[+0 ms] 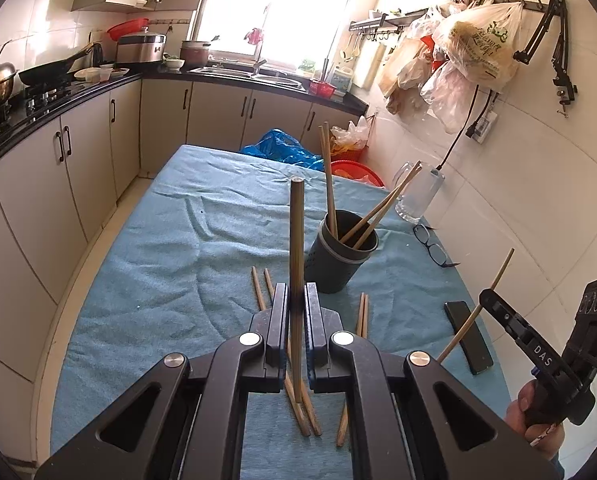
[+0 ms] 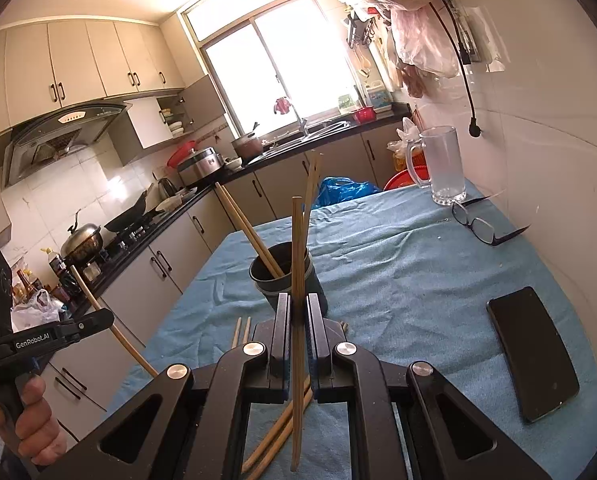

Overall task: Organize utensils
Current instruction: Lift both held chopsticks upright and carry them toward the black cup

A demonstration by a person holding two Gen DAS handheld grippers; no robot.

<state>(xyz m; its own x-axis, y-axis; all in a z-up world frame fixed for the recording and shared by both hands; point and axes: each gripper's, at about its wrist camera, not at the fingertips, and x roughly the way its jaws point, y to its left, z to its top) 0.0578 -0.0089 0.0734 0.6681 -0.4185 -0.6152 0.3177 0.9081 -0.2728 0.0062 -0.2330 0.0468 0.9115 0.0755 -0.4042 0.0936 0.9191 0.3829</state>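
A: How are the chopsticks held?
B: One brown chopstick (image 1: pixel 296 264) is clamped upright in the left gripper (image 1: pixel 296 304); a paler chopstick (image 2: pixel 297 280) is pinched by the right gripper (image 2: pixel 297 308).
A: And the holder?
B: The dark cup (image 1: pixel 342 258) is seen at one o'clock.

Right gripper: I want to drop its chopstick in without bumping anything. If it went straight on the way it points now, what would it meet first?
Probably the dark utensil cup, directly ahead of the right gripper, which is shut on a chopstick. Depth is unclear; the cup's near wall or rim looks first.

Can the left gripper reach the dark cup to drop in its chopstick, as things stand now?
Probably yes. The left gripper holds a chopstick upright, and the dark cup stands just ahead with nothing between them.
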